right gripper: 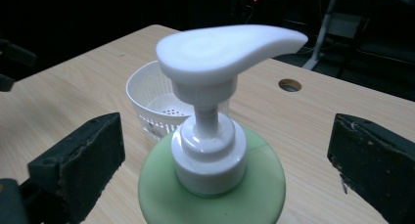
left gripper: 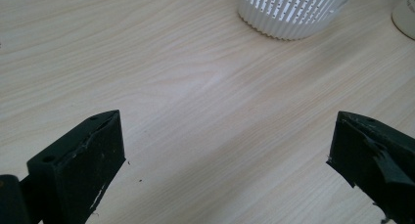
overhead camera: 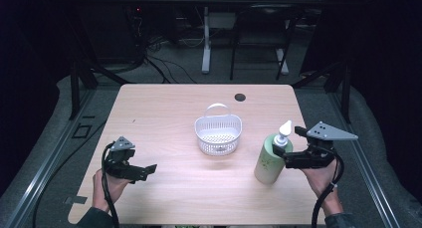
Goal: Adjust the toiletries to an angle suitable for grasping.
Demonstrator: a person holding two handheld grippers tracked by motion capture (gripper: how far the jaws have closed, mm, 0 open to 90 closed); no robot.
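A pale green pump bottle with a white pump head stands upright at the table's right. My right gripper is open, its jaws spread on either side of the bottle's white collar without touching it. A white perforated basket with a handle sits at the table's middle and appears behind the bottle in the right gripper view. My left gripper hovers open over bare wood at the front left, pointing toward the basket; nothing lies between its jaws.
The light wood table has a round cable hole near its far edge. Beyond the table stand dark chair and desk legs on a grey floor. Bare wood lies between the left gripper and the basket.
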